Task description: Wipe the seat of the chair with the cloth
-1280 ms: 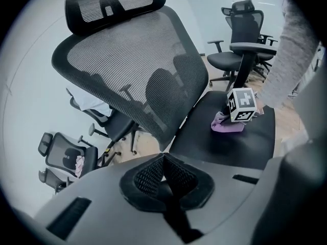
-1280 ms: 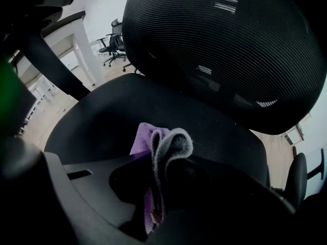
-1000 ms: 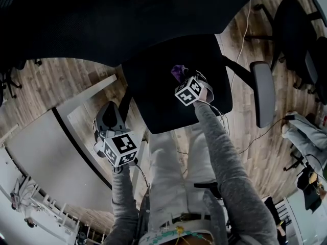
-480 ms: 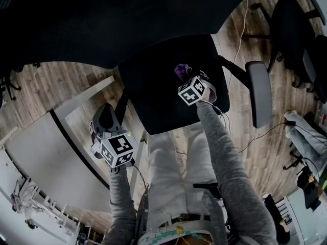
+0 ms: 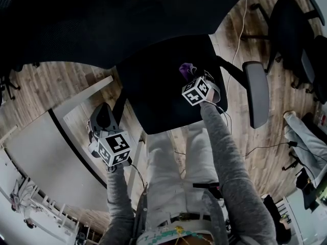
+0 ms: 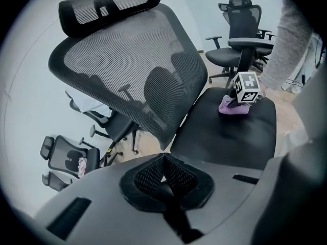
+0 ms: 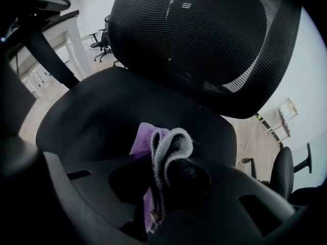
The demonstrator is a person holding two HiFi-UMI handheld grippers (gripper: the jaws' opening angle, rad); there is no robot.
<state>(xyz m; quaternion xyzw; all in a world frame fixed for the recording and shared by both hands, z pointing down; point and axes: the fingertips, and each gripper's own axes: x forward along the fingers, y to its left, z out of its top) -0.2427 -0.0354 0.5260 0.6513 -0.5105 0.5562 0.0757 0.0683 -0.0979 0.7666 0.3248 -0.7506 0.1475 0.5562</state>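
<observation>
A black office chair's seat [image 5: 158,91] lies below me, its mesh back [image 7: 204,40] rising behind it. My right gripper [image 5: 191,75] is shut on a purple cloth [image 5: 185,69] and holds it down on the right part of the seat [image 7: 112,116]. The cloth [image 7: 161,152] folds up between the jaws, purple and grey. From the left gripper view the cloth [image 6: 232,107] shows under the right gripper's marker cube [image 6: 247,87]. My left gripper [image 5: 102,117] hangs left of the seat, off the chair, jaws together with nothing in them [image 6: 166,180].
The chair's right armrest [image 5: 255,93] sticks out beside the right gripper. A white table [image 5: 46,147] stands to the left. Other office chairs [image 5: 294,29] stand at the far right on the wooden floor. Cables [image 5: 240,40] trail across the floor.
My right gripper has slid the cloth a little to the right and nearer across the seat. The left gripper has drifted slightly left and down.
</observation>
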